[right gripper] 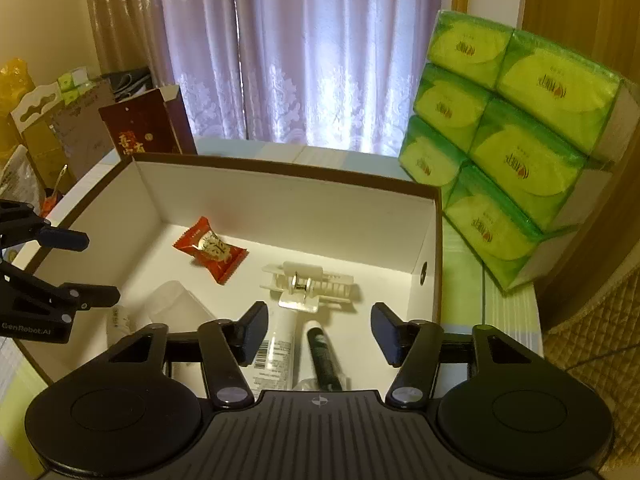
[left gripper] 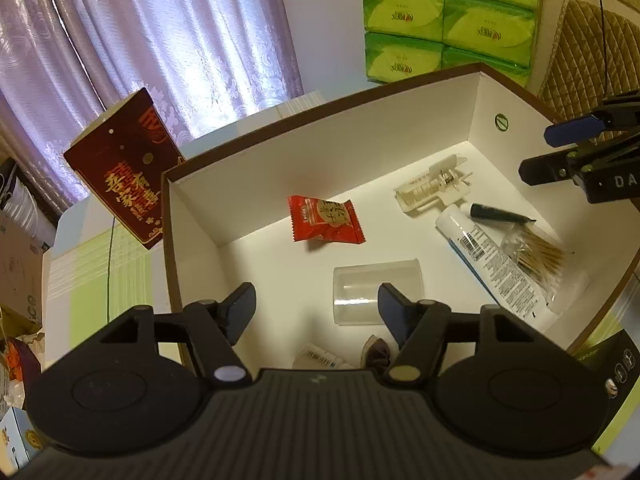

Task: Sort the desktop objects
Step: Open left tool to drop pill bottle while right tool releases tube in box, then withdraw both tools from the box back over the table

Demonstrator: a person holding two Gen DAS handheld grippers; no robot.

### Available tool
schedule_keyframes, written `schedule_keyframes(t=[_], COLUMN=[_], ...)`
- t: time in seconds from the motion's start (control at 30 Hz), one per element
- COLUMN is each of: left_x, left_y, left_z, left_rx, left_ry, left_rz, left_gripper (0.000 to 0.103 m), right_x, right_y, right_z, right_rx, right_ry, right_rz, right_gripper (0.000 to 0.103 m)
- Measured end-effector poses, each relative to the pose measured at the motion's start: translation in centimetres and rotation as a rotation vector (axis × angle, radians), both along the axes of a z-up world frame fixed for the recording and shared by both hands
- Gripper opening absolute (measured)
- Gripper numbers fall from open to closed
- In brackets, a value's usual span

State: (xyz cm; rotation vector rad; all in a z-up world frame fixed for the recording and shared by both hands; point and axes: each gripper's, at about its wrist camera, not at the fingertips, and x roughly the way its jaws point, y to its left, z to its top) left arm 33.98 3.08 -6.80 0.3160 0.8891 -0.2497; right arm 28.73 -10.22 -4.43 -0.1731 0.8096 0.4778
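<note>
Hovering over the white box (left gripper: 192,216), both grippers, left (left gripper: 317,312) and right (right gripper: 319,334), keep jaws apart, empty; the left partly hides a barcoded packet (left gripper: 318,357).

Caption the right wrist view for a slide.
Open right tongs hover over box holding snack packet, hair clip.

Box (left gripper: 192,216): white card inside, matt, smooth; brown edge. Snack packet (left gripper: 326,220): red foil-like film, glossy, crinkled. Cup (left gripper: 376,292): clear plastic, smooth, faintly frosted. Hair clip (right gripper: 308,282): cream plastic, glossy, with a small metal spring. Tube (left gripper: 492,264): white plastic, smooth, printed. Swab bag (left gripper: 536,256): thin clear film. Left gripper (left gripper: 316,308) and right gripper (right gripper: 319,330): black matt plastic, ribbed body. Tissue packs (right gripper: 520,156): glossy green wrap. Curtain (right gripper: 304,52): sheer patterned cloth.
</note>
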Motion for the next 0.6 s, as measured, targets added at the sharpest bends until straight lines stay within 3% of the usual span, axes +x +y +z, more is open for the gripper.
schedule_keyframes(t=[0.27,0.33,0.4,0.5,0.6], left_x=[-0.4,-0.6,-0.8,-1.4,-2.1], left_y=[0.0,0.0,0.0,0.1,0.3], left_z=[0.4,0.7,1.0,1.6,2.1], left_rx=[-0.006,-0.012,-0.025,-0.035,-0.060], left_ry=[-0.007,-0.009,-0.012,-0.020,-0.023], left_rz=[0.011,0.027,0.033,0.061,0.087], left_gripper=[0.077,0.086,0.089,0.098,0.099], right_x=[-0.9,-1.2,-1.7,-2.5,-3.1], right_y=[-0.3,-0.3,-0.3,-0.5,-0.5], right_z=[0.2,0.3,0.4,0.8,1.1], right_rx=[0.003,0.006,0.011,0.031,0.041], right_ry=[0.009,0.012,0.009,0.006,0.009], right_rz=[0.016,0.020,0.018,0.020,0.013], right_gripper=[0.077,0.092,0.100,0.101,0.101])
